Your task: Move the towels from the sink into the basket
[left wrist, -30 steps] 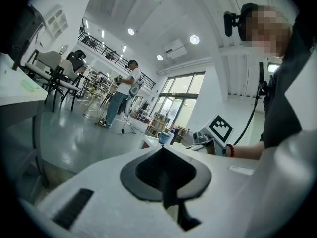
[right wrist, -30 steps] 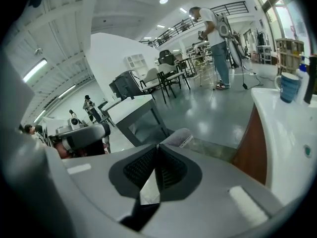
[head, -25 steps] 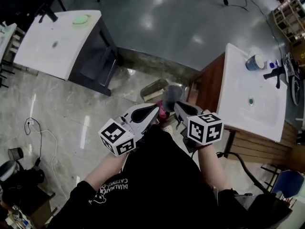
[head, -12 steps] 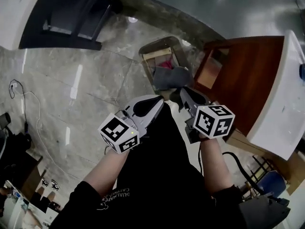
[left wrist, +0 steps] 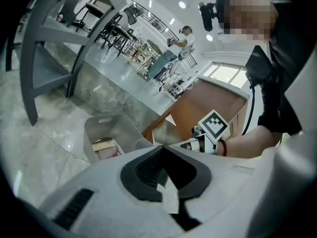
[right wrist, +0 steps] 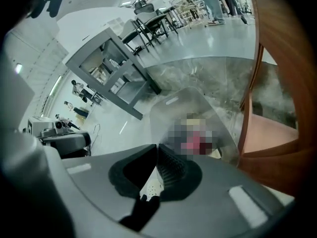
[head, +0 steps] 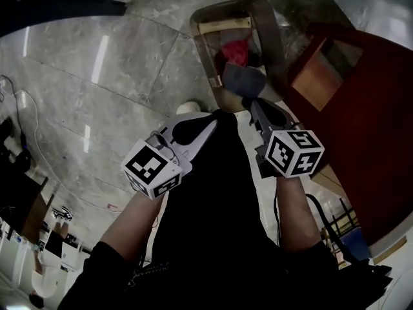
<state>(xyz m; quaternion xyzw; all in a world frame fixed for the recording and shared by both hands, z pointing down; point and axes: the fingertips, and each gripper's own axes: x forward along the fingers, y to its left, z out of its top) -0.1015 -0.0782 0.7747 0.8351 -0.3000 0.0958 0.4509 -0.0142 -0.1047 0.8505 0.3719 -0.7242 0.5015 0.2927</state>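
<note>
The grey plastic basket (head: 271,28) stands on the floor at the top of the head view. A red towel (head: 237,51) and a grey towel (head: 245,81) lie in it, the grey one draped toward the near rim. My right gripper (head: 253,103) hangs just short of the grey towel, shut, with nothing between its jaws (right wrist: 157,146). Further left my left gripper (head: 214,117) is also shut and empty (left wrist: 161,146). The basket (left wrist: 101,130) shows ahead in the left gripper view, and the basket (right wrist: 173,103) also in the right gripper view. The sink is out of view.
The brown wooden sink cabinet (head: 368,102) stands right of the basket, close to my right gripper. A dark table frame (head: 58,2) is at the far left. Marble floor (head: 97,102) lies left of the basket. A white shoe (head: 188,108) shows by the left gripper.
The head view has tipped down and closer, so the basket now sits larger and higher in the frame. The sink top has left the view. Both grippers stay shut in front of the body.
</note>
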